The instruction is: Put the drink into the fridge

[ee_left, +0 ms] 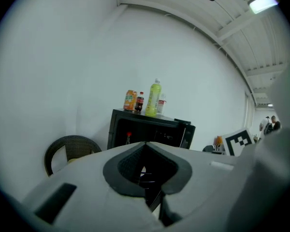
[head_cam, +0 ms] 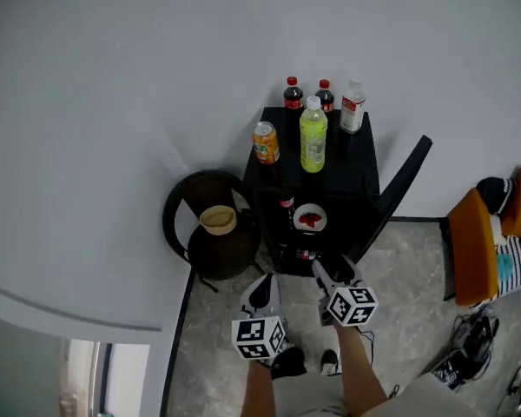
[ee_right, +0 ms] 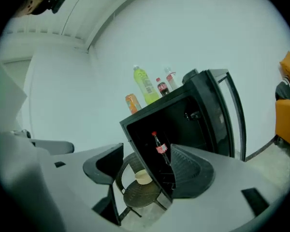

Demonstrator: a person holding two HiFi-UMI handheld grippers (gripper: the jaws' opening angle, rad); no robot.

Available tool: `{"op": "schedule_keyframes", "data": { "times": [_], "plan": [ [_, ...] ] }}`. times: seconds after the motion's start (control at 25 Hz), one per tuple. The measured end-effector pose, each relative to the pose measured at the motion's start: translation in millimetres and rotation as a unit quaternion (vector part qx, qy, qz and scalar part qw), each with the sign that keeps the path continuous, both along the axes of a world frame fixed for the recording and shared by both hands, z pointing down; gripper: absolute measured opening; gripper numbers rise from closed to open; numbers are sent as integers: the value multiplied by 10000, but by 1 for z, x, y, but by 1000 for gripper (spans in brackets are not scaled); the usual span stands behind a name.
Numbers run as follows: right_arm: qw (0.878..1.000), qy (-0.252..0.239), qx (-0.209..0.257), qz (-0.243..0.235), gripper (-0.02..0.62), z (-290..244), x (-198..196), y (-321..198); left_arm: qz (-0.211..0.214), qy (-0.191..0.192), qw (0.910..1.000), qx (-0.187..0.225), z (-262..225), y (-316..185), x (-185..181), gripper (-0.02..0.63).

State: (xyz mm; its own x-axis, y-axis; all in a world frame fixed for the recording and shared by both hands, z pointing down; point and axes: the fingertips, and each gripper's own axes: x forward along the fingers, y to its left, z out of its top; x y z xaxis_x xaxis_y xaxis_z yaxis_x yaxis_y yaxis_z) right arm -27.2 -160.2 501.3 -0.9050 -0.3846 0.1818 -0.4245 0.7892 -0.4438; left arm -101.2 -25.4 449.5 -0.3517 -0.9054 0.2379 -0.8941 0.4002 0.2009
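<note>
low in the head view, the left gripper (head_cam: 262, 290) has its jaws together on nothing, the right gripper (head_cam: 330, 278) has its jaws apart and empty, a cola bottle (head_cam: 286, 208) stands inside the open fridge (head_cam: 358, 162) at centre frame, and a green bottle (head_cam: 313, 137) and orange can (head_cam: 265, 142) stand on top.

Glossy black fridge (head_cam: 354, 159), woven wicker chair (head_cam: 175, 202), speckled stone floor (head_cam: 408, 320), matt white wall (head_cam: 113, 102)
</note>
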Motion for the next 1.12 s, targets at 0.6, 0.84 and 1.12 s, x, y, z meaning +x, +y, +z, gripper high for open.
{"op": "schedule_keyframes", "data": {
  "times": [0.6,0.84,1.12],
  "plan": [
    [9935,-160,858,-735,211,-64,94,47,-220,-827,9960,-263,-48,28,104,9],
    [9888,-36,1214,-863,145,-77,105,57,-290,-851,9957,-203,-50,43,120,9],
    [9757,275,2016,-812,24,-94,113,64,-279,-906,9952,-260,-49,47,123,9]
  ]
}}
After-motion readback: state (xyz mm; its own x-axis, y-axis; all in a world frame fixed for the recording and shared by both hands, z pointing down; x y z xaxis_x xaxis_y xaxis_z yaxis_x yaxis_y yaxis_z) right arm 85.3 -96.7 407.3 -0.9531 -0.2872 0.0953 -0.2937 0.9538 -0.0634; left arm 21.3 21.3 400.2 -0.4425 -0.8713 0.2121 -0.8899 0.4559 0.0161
